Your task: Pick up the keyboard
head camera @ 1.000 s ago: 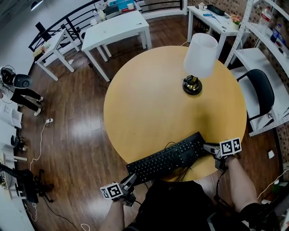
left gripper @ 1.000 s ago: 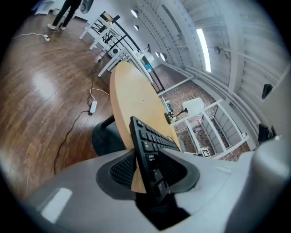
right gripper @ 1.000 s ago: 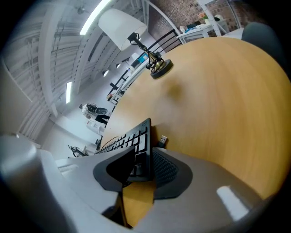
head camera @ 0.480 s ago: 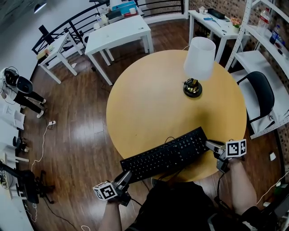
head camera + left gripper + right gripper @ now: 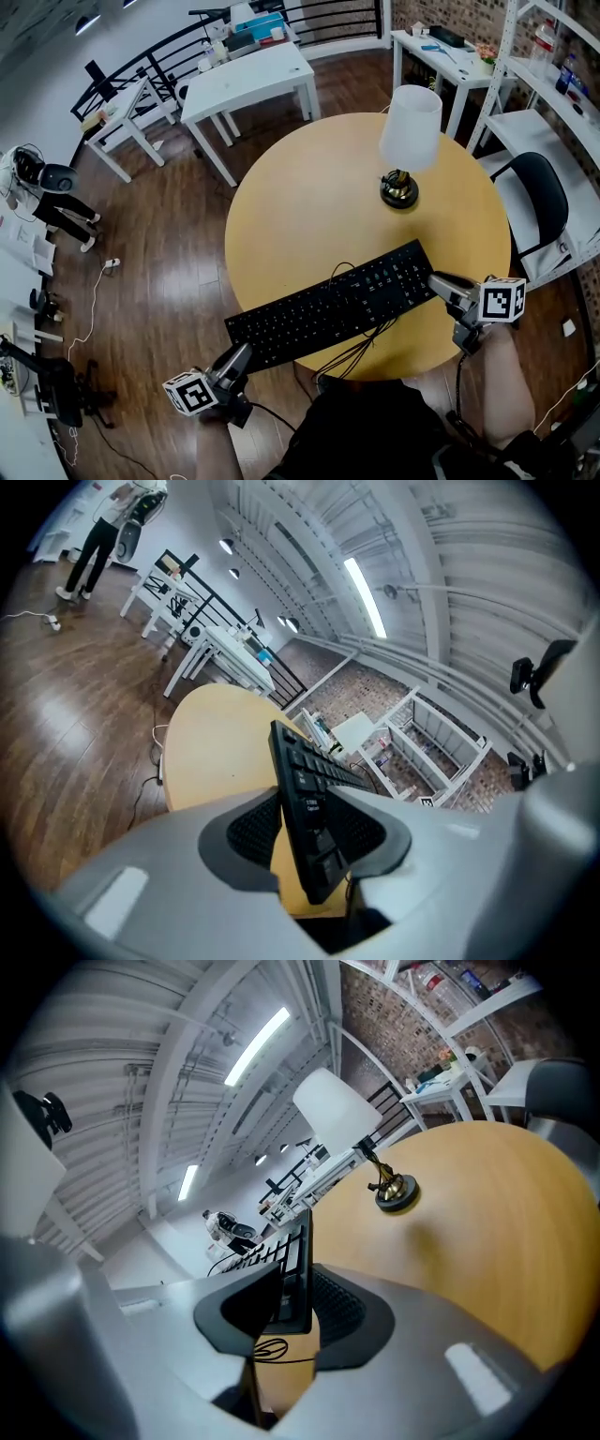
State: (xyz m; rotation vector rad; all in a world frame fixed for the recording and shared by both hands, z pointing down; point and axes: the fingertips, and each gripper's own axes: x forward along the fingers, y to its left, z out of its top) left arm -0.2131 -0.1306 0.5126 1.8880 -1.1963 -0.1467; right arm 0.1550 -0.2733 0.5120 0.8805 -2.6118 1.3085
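Note:
The black keyboard (image 5: 328, 305) hangs in the air above the round wooden table's (image 5: 309, 206) near edge, slanting from lower left to upper right, with its cable (image 5: 361, 345) dangling below. My left gripper (image 5: 242, 356) is shut on its left end, which stands edge-on between the pads in the left gripper view (image 5: 305, 799). My right gripper (image 5: 437, 282) grips the right end; its jaws are opening slightly, with the keyboard's edge (image 5: 296, 1260) still pressed between the pads.
A white-shaded lamp (image 5: 410, 131) on a black base stands at the table's far right. A black chair (image 5: 539, 192) and white shelves (image 5: 553, 84) are to the right. White tables (image 5: 248, 75) stand behind, on the wooden floor.
Both grippers have risen with the keyboard, lifting it off the table. Its left end now sticks out farther left, and the cable hangs free beneath.

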